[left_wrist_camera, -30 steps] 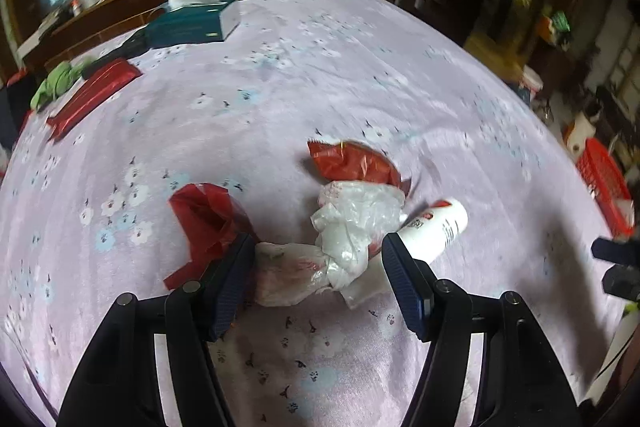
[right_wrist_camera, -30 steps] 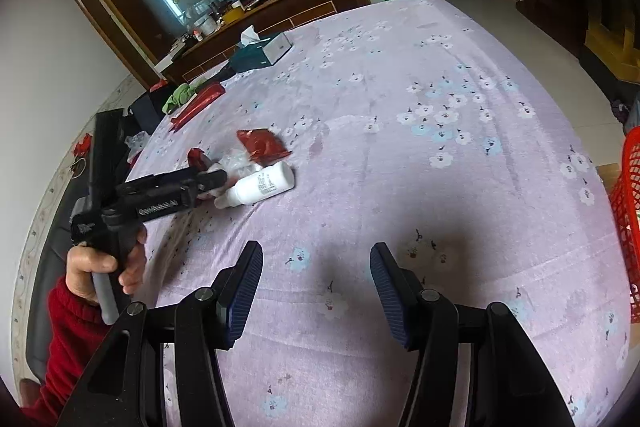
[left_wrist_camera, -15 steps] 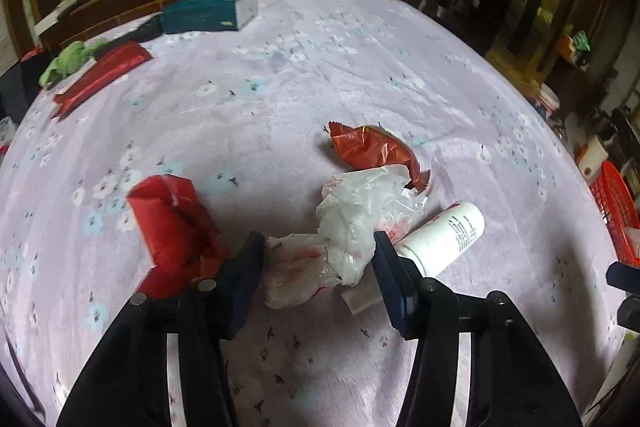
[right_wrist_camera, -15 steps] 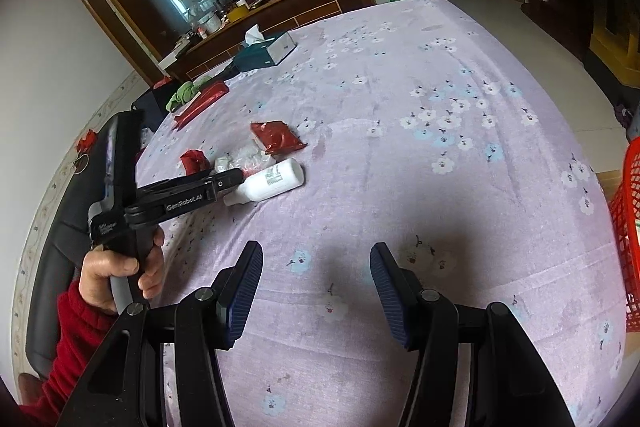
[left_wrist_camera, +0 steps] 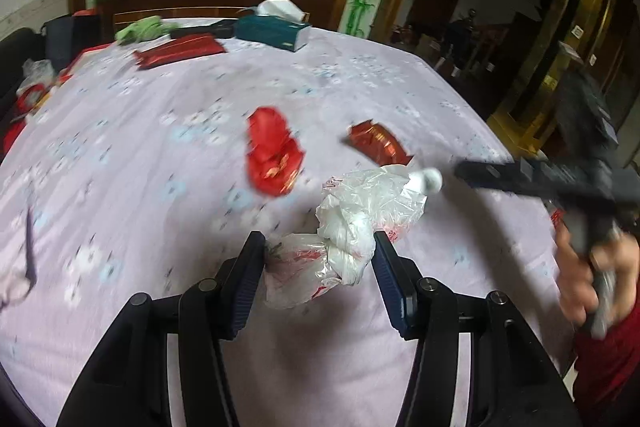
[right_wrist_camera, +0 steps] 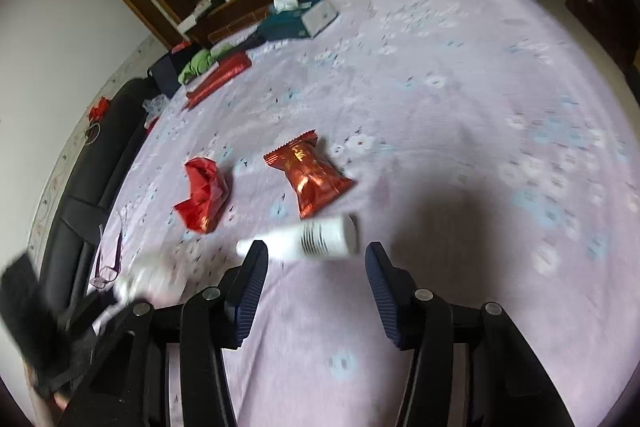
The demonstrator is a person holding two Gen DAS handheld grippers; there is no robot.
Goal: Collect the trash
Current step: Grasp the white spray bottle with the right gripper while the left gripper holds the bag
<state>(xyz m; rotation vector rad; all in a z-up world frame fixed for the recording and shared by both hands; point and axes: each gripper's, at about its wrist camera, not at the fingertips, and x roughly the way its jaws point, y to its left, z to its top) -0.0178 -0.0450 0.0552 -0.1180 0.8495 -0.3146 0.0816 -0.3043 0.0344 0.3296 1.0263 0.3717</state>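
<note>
Collection barely begun: the left gripper (left_wrist_camera: 319, 269) brackets the crumpled plastic bag (left_wrist_camera: 352, 227), apparently unclamped; the right gripper (right_wrist_camera: 312, 277), spread, faces the white bottle (right_wrist_camera: 308, 237) just ahead; two red wrappers (right_wrist_camera: 308, 173) lie beyond.

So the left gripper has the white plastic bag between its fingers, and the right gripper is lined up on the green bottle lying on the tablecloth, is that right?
Not quite: the bottle is white, not green, as the right wrist view shows. The rest holds: the left gripper has the white plastic bag between its fingers, and the right gripper is lined up on the bottle lying on the tablecloth.
</note>
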